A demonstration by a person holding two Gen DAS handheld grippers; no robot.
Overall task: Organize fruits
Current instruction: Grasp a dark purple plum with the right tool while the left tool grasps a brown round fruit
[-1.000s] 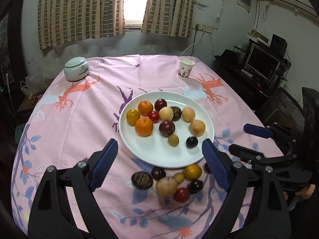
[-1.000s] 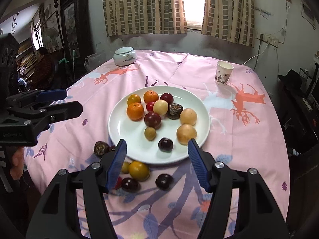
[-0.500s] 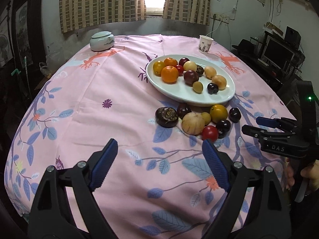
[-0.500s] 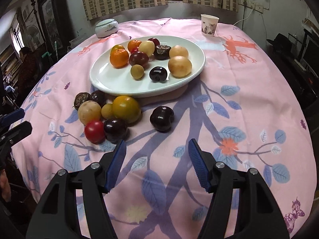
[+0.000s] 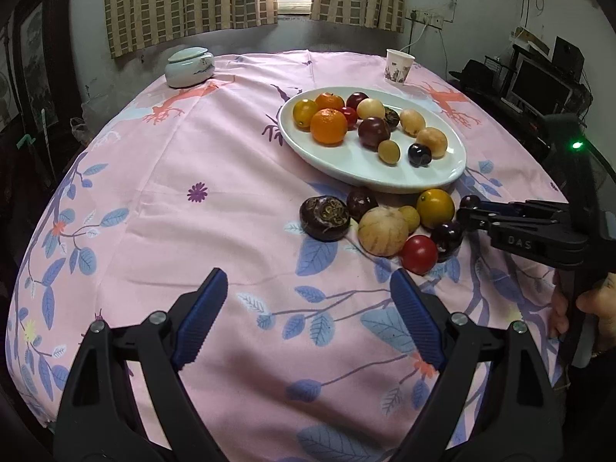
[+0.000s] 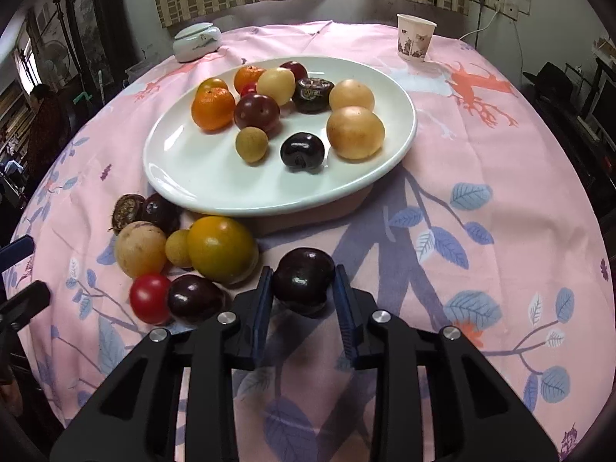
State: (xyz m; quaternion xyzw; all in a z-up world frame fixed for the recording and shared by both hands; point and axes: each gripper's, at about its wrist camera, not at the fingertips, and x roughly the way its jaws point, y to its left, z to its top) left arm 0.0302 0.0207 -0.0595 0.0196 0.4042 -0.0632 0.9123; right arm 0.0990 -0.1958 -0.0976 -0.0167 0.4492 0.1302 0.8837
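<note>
Fruit lies in two groups on the pink-clothed tabletop (image 6: 500, 177): one lot on the white plate (image 6: 200, 177), the other loose on the cloth at the plate's 7 o'clock edge in the right wrist view. The right gripper (image 6: 302, 288) has its fingers (image 6: 263, 300) drawn in around a dark plum (image 6: 303, 279) that sits on the cloth just off the plate's near rim; the left pad looks to touch the fruit, while on the right side I cannot tell whether pad and skin meet. At the plum's 9 o'clock lie a yellow-orange fruit (image 6: 222, 248), a second dark plum (image 6: 195, 298) and a red tomato (image 6: 149, 297), close together. A pale round fruit (image 6: 139, 248) sits beyond them, beside a small tan one (image 6: 179, 248).

The left gripper (image 5: 306, 319) hangs low over bare cloth with its fingers (image 5: 200, 317) spread wide and nothing between them; the loose cluster is at its 1 o'clock. On the plate an orange (image 5: 328, 126) sits at the left end with a dark cherry-like fruit (image 5: 419, 154) nearer the right. A paper cup (image 5: 399, 66) and a lidded ceramic jar (image 5: 189, 66) stand at the far side.
</note>
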